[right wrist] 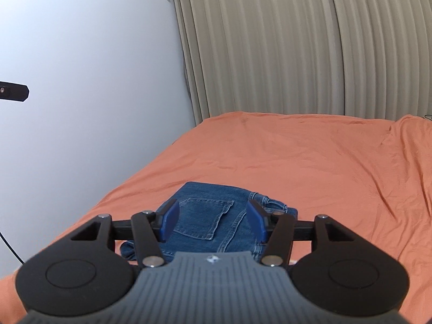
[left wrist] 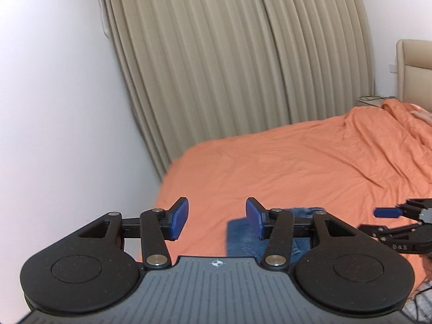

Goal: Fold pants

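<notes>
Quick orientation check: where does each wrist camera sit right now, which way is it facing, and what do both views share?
Left wrist: behind the open left gripper, above the bed's near edge, facing the curtains; right gripper at right.
Right wrist: behind the open right gripper, looking over the folded jeans toward the curtains.
Shared: bed, jeans, curtains, white wall.

The right gripper (right wrist: 212, 221) is hovering above the bed with its jaws standing apart and nothing between the blue pads (right wrist: 168, 222). Folded jeans (right wrist: 208, 216) are lying on the orange sheet (right wrist: 310, 167) directly beyond the fingers, back pocket facing up, a waistband edge showing at 2 o'clock of the pocket. Beige curtains (right wrist: 297, 43) are hanging at 12 o'clock behind the bed; a white wall (right wrist: 89, 67) is filling the 10 o'clock side, where a dark object (right wrist: 13, 93) is entering the frame edge.
</notes>
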{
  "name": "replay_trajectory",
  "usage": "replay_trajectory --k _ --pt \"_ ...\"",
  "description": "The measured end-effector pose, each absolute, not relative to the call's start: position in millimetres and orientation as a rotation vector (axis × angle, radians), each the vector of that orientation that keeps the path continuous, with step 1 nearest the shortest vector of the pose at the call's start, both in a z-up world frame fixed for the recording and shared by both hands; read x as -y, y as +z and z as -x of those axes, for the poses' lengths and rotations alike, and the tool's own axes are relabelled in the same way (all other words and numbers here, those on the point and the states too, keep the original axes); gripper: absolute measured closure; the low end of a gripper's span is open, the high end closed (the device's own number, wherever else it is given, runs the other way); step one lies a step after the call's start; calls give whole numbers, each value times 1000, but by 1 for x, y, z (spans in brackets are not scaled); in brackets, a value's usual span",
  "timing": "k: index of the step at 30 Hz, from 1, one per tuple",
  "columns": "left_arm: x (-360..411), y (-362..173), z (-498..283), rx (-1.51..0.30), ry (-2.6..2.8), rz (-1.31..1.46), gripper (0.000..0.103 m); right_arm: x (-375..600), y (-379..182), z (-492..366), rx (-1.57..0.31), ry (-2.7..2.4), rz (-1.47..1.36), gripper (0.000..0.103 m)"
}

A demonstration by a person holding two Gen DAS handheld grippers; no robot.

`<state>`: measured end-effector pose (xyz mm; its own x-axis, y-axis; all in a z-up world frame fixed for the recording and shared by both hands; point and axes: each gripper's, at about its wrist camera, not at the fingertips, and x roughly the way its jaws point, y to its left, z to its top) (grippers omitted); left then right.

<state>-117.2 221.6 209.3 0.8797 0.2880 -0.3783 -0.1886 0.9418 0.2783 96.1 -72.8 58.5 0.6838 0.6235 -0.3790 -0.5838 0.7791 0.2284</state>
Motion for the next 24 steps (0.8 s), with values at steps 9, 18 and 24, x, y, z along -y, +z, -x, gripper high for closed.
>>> replay_trajectory --k 9,18,24 --pt "-212 131 97 -581 209 -78 37 65 28 -56 -474 602 -69 41" --pt "-193 38 71 -727 258 52 37 56 -15 -43 -538 537 -8 37" --pt "-185 4 51 -818 254 69 38 55 -30 -52 -553 503 2 37"
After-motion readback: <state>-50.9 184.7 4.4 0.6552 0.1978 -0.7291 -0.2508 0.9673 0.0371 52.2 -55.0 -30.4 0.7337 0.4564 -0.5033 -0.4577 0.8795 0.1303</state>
